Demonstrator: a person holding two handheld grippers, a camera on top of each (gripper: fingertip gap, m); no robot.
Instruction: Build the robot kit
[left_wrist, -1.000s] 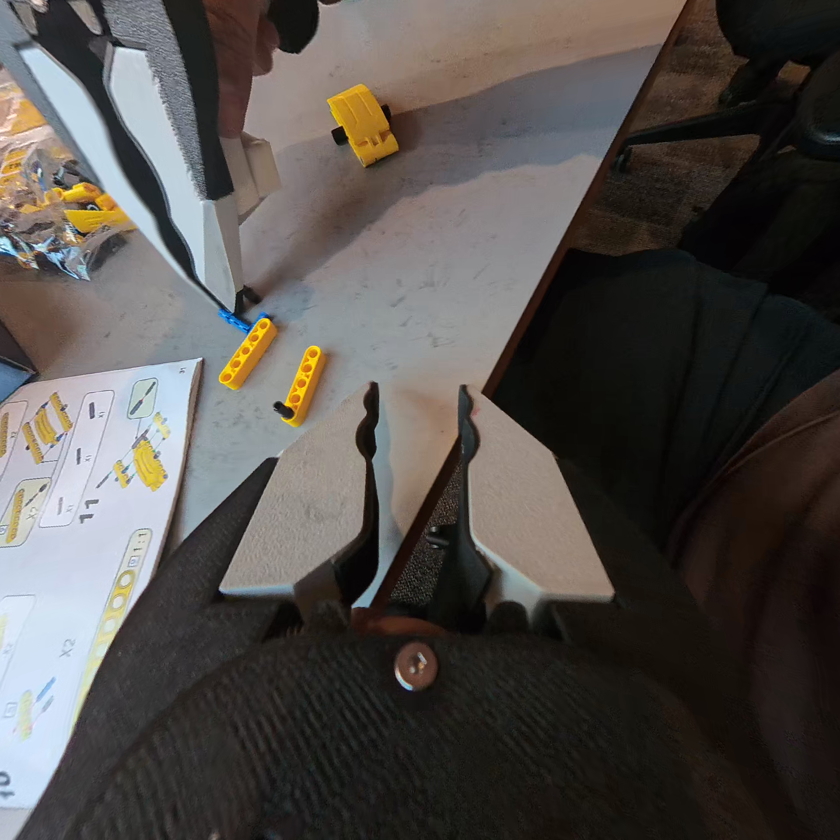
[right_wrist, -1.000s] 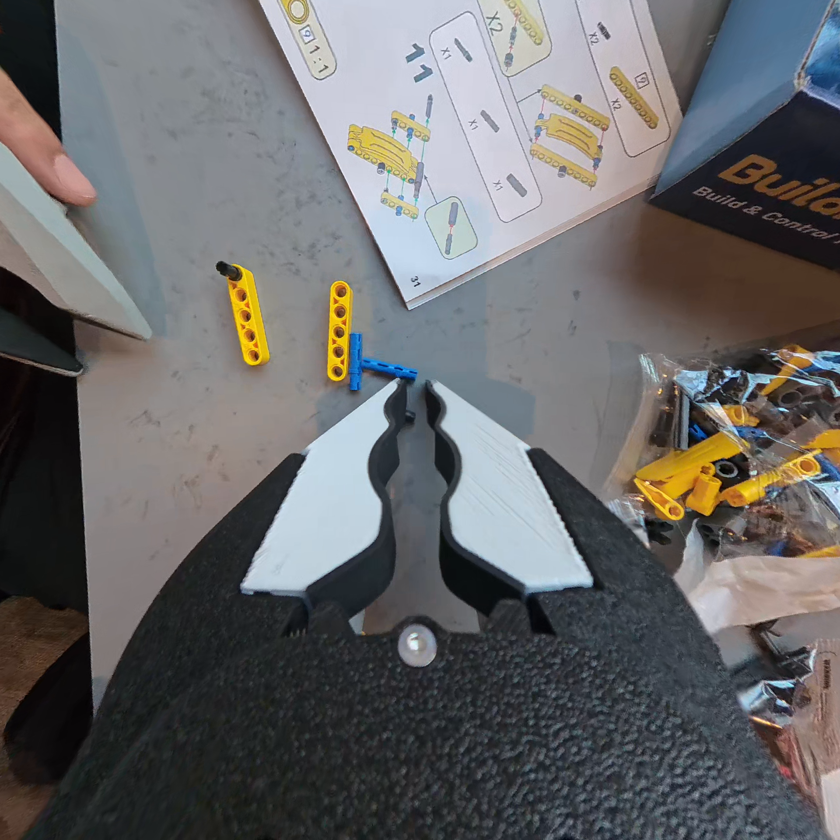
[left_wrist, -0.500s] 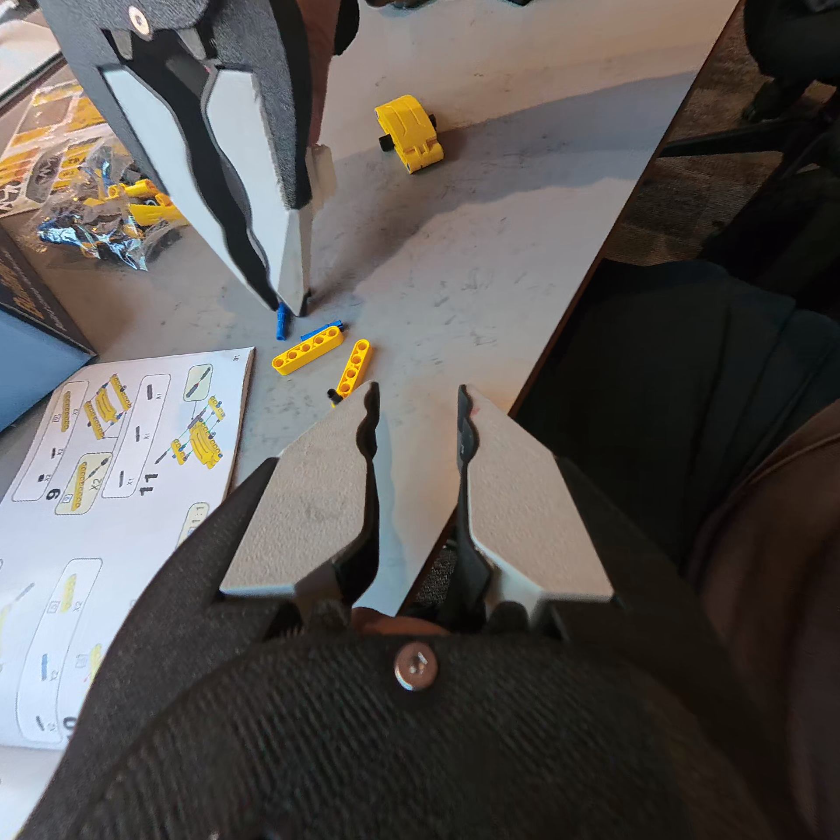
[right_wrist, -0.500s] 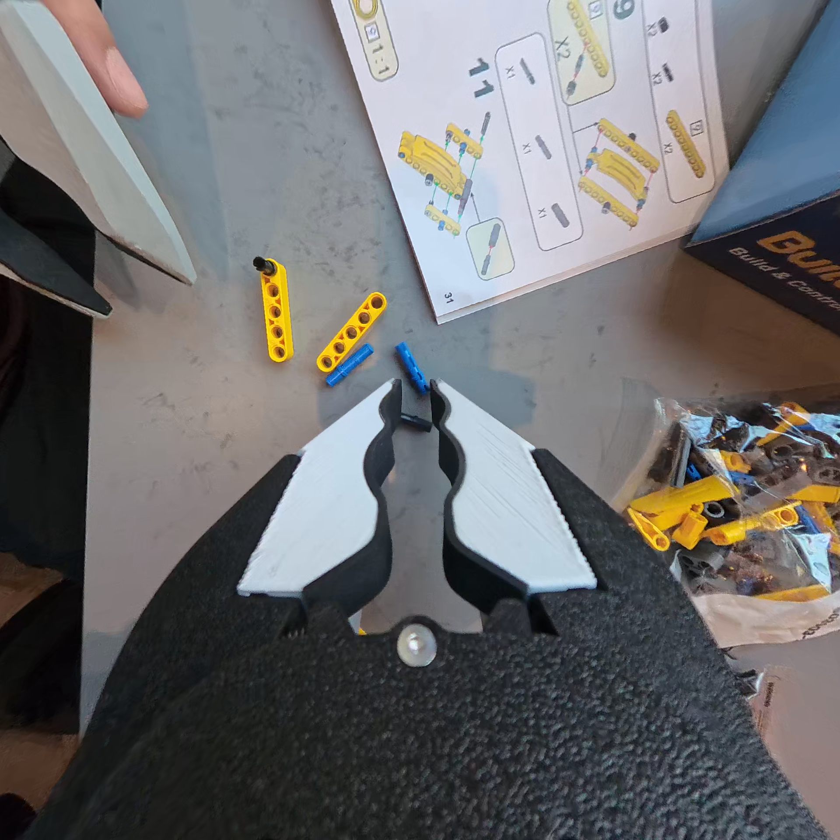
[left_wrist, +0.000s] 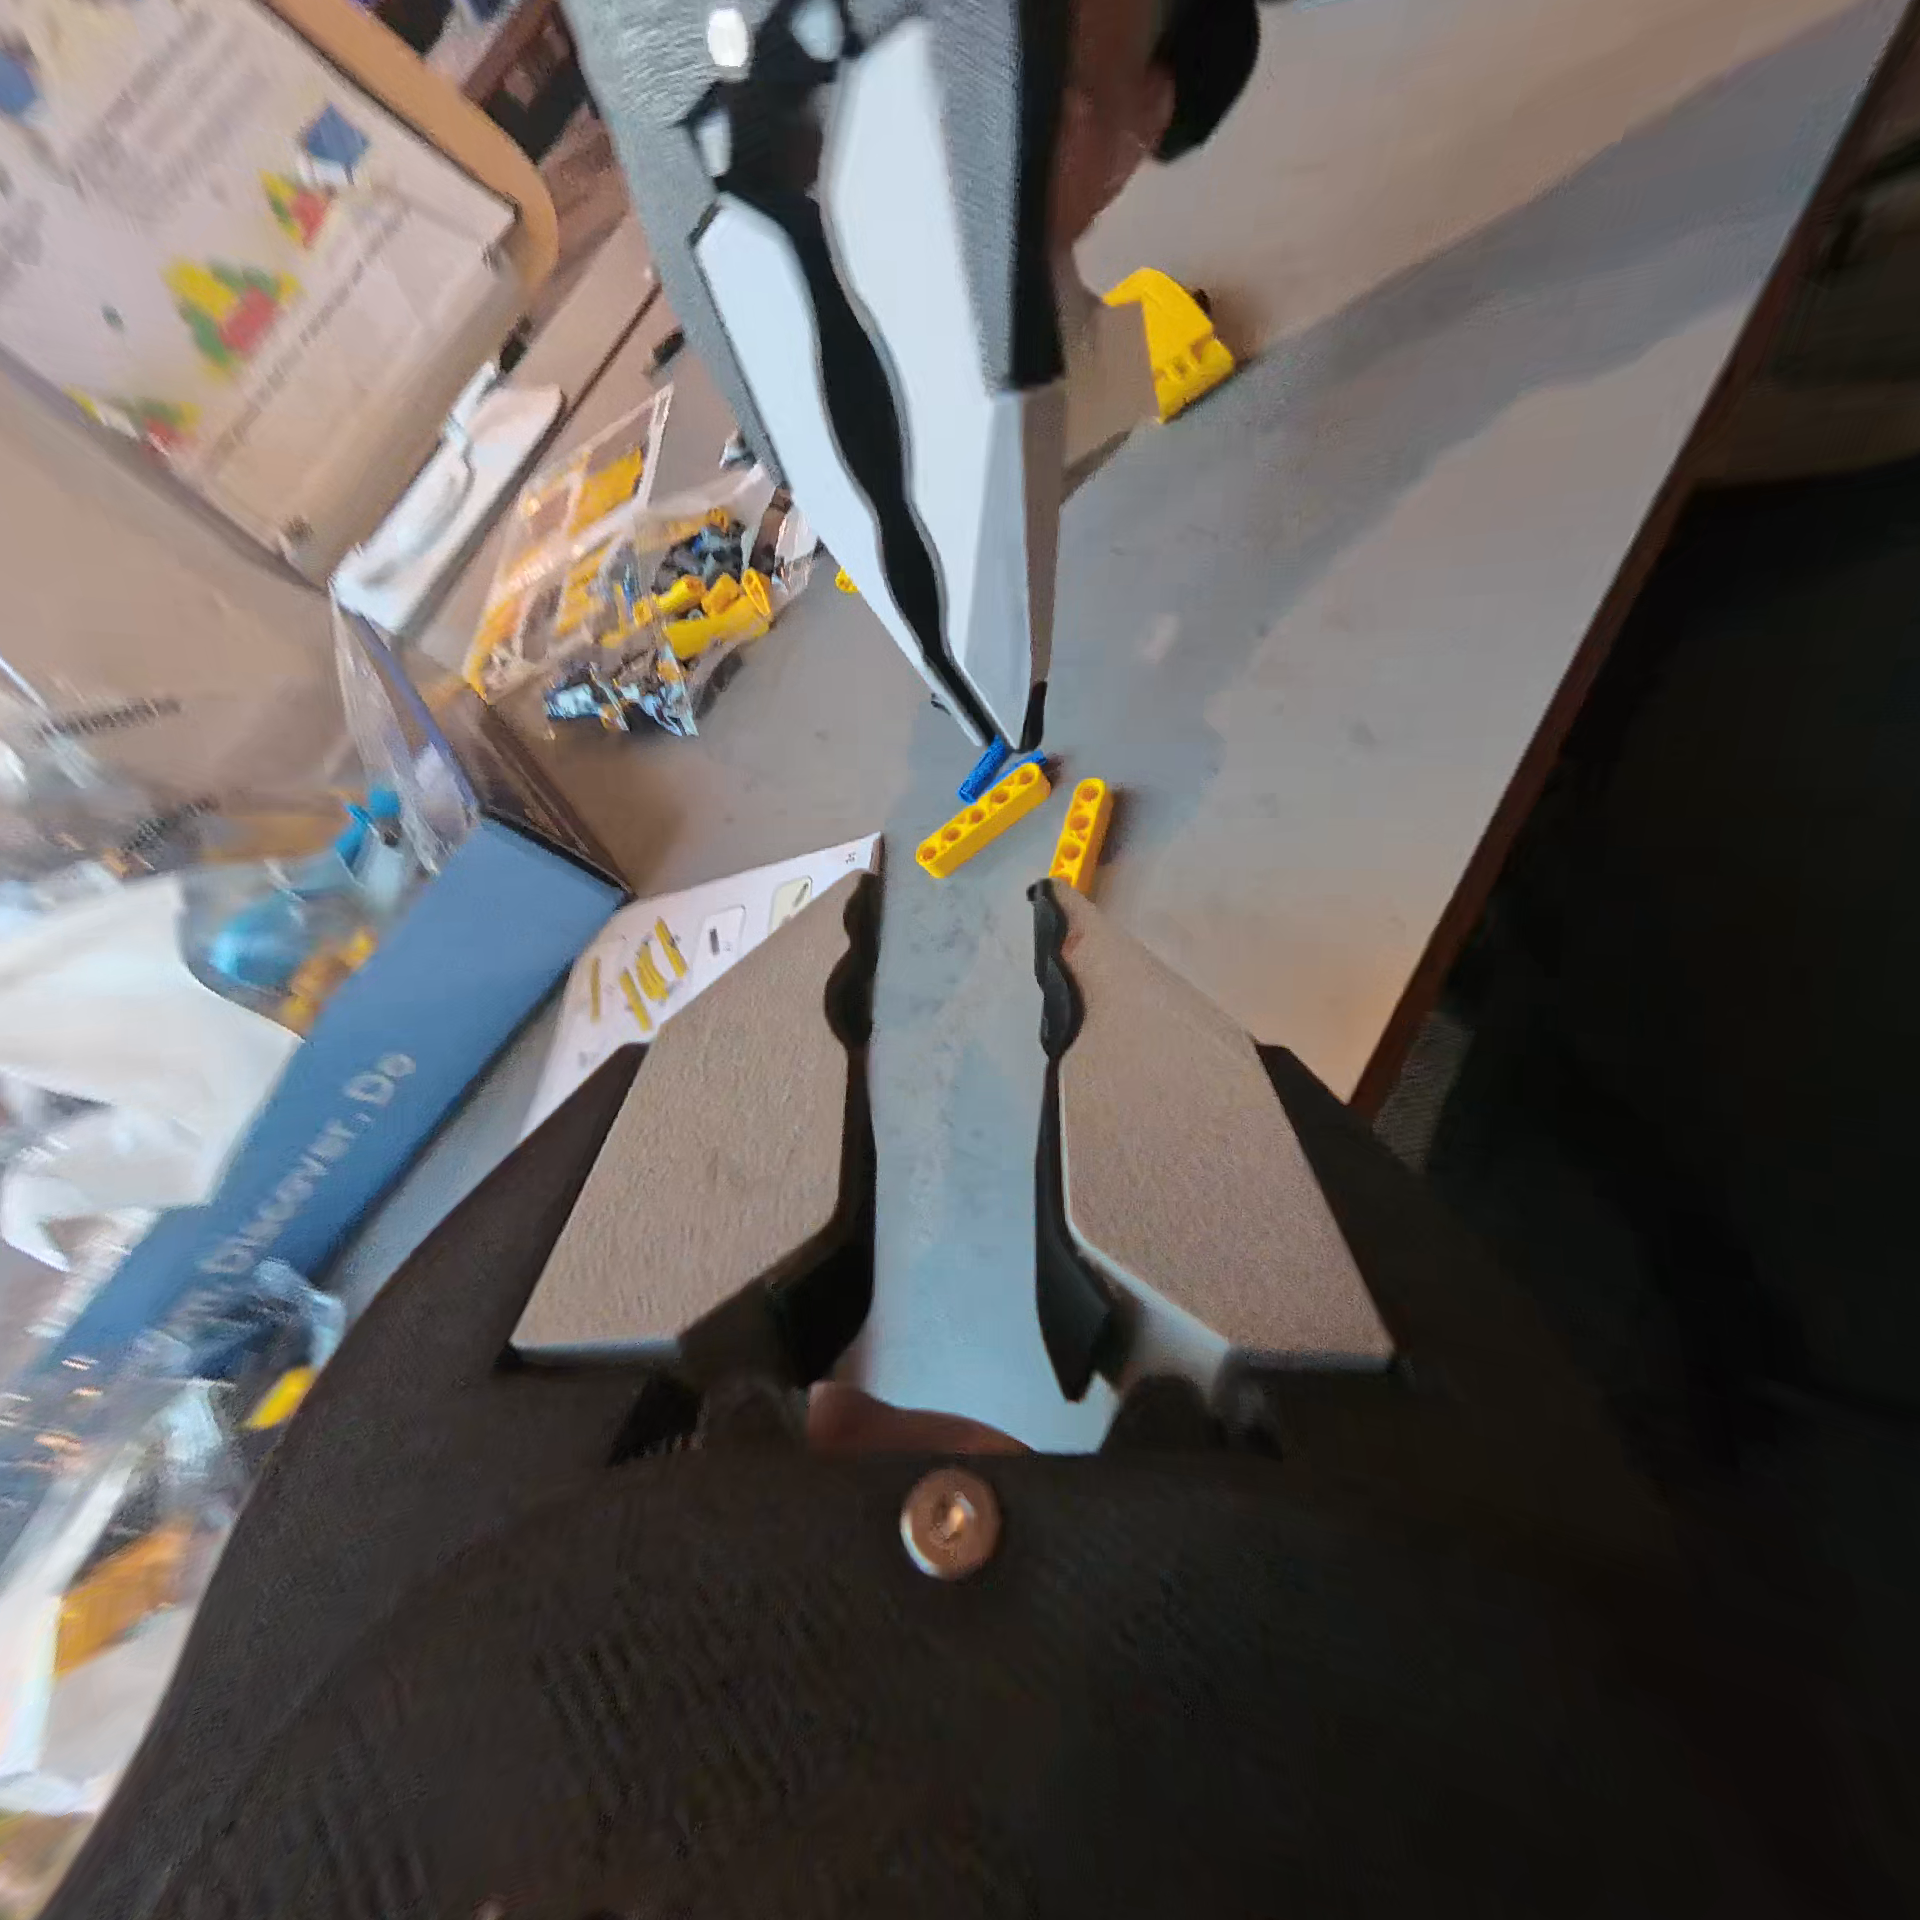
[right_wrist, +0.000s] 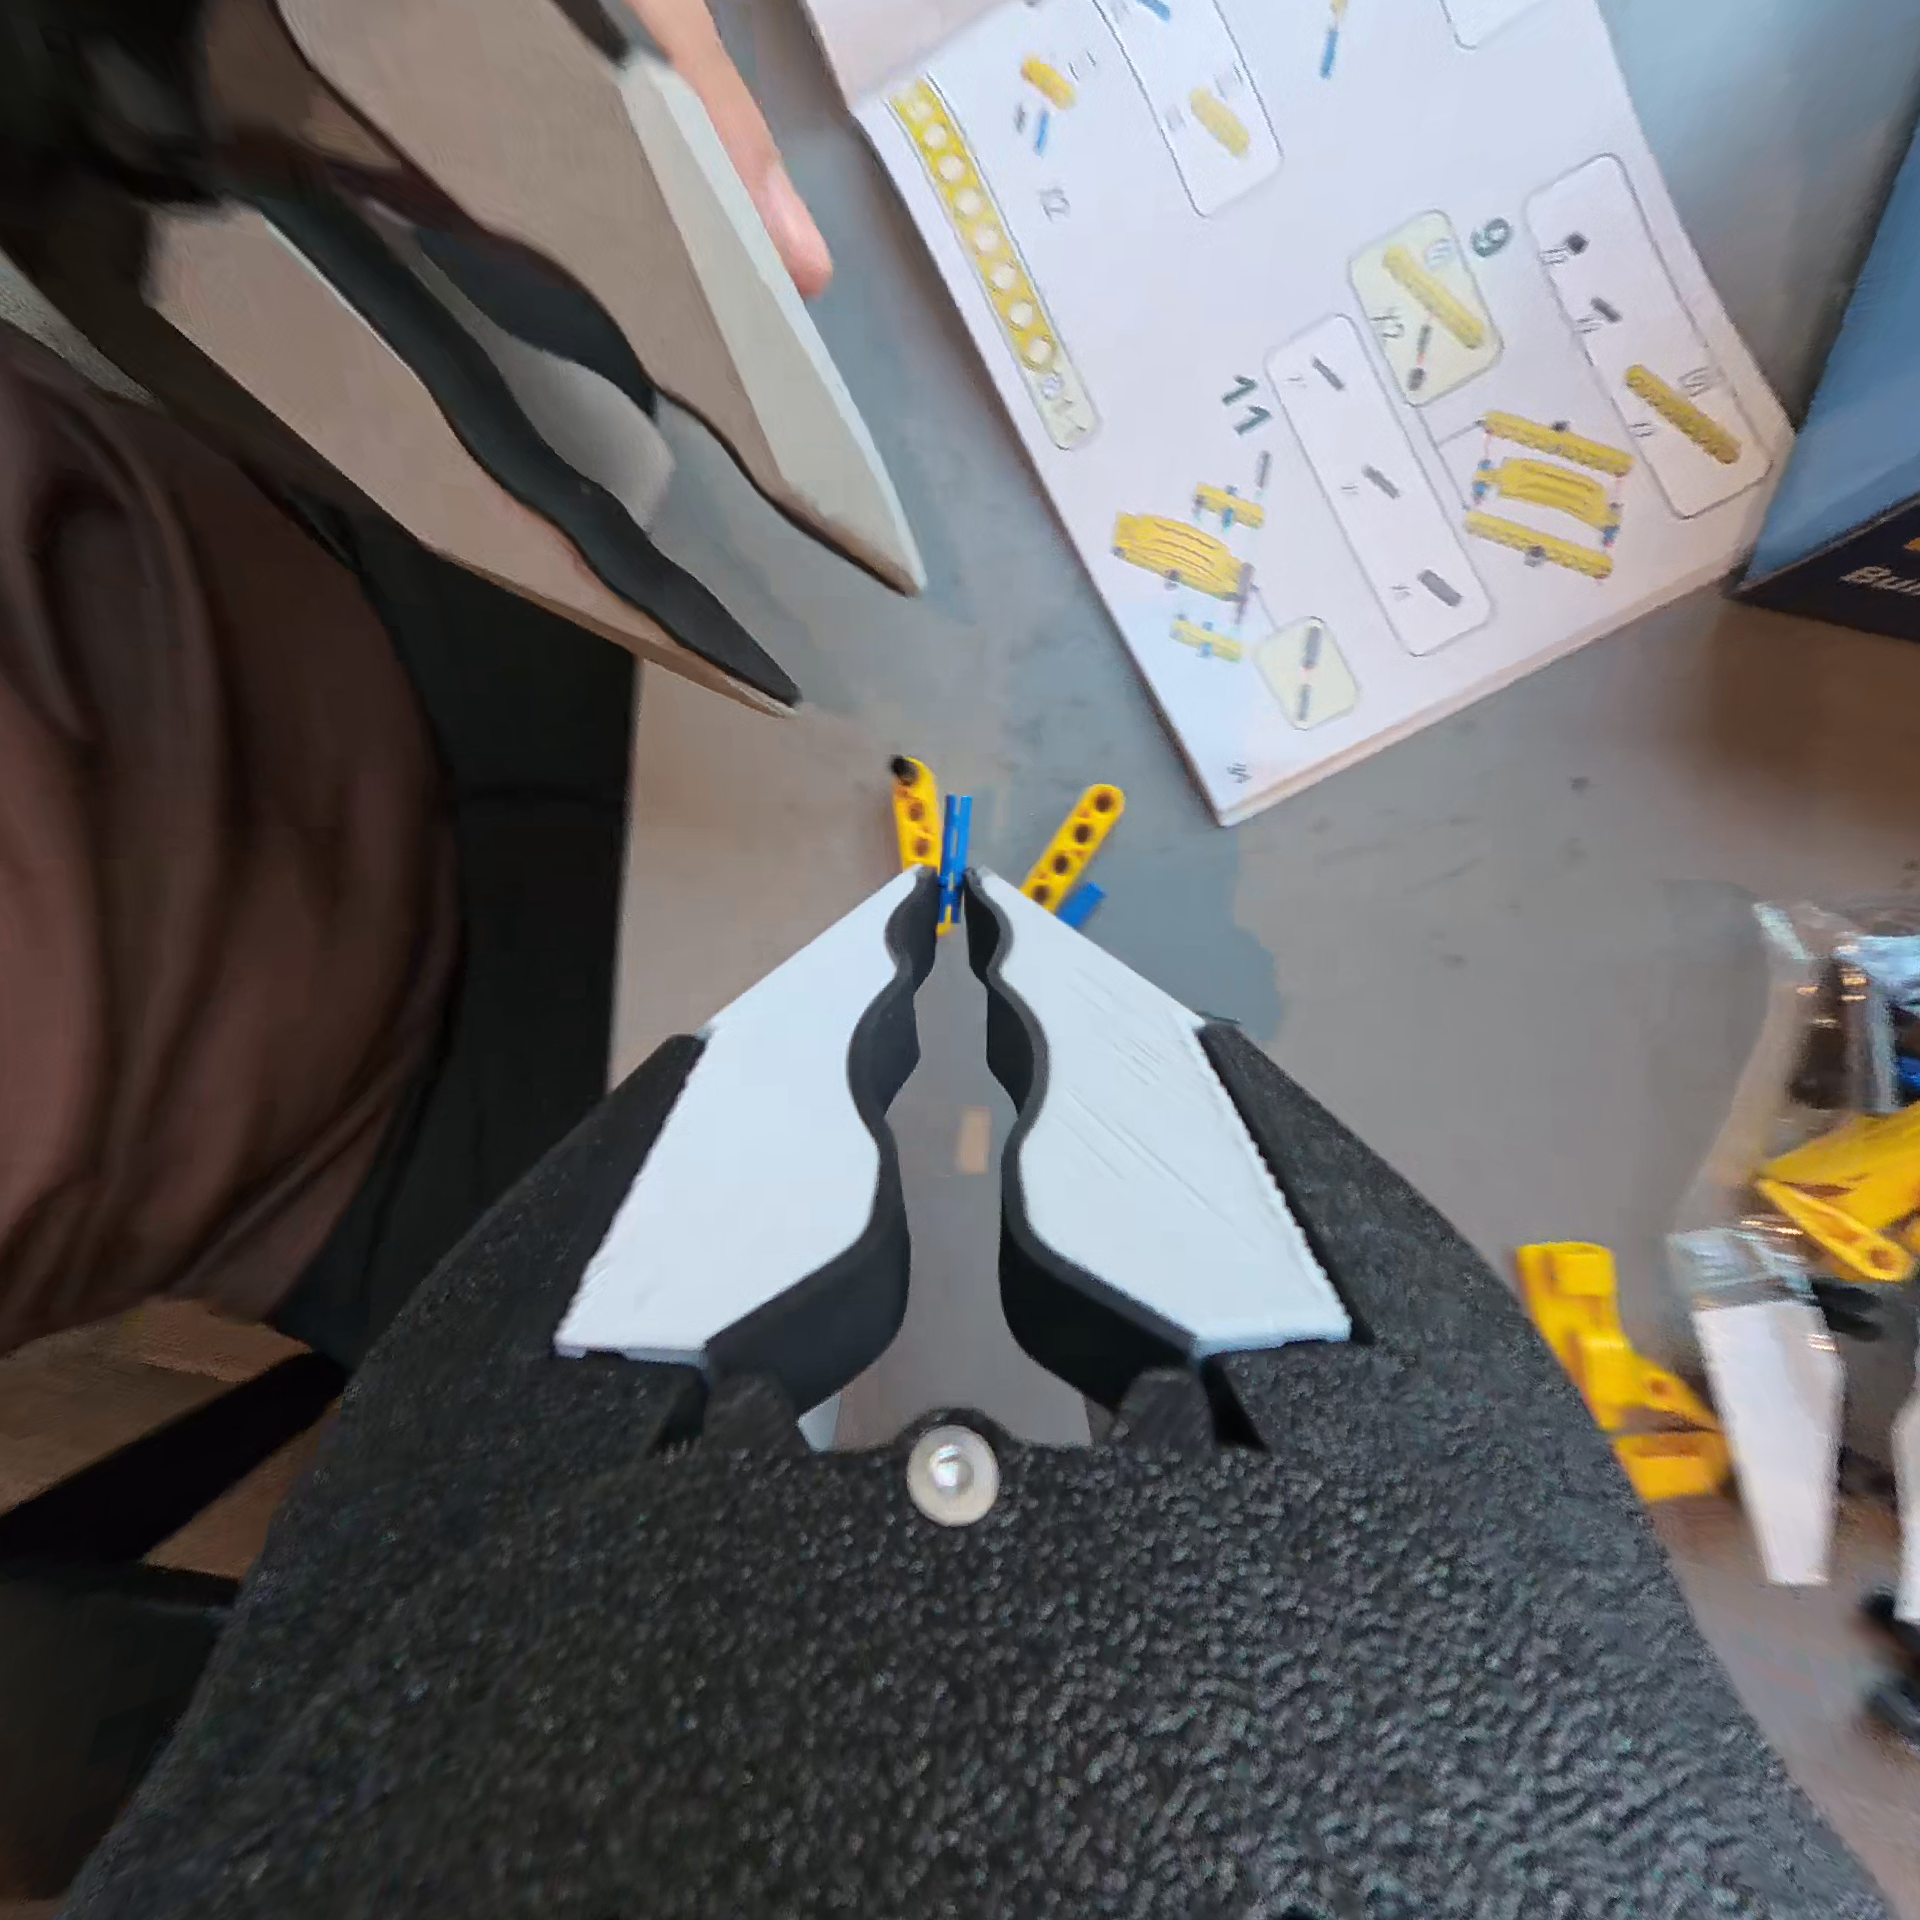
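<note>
The right hand-held gripper (right_wrist: 943, 891) is pinched on a small blue pin (right_wrist: 952, 844), tips low over the grey desk (right_wrist: 1455, 935). Just beyond the pin lies a yellow beam with a black peg (right_wrist: 914, 821); a second yellow beam (right_wrist: 1075, 840) and another blue pin (right_wrist: 1083, 902) lie just right of it. The left hand-held gripper (left_wrist: 954, 899) hovers near the beams, jaws moderately apart and empty. The instruction booklet (right_wrist: 1351, 343) lies beyond the beams
</note>
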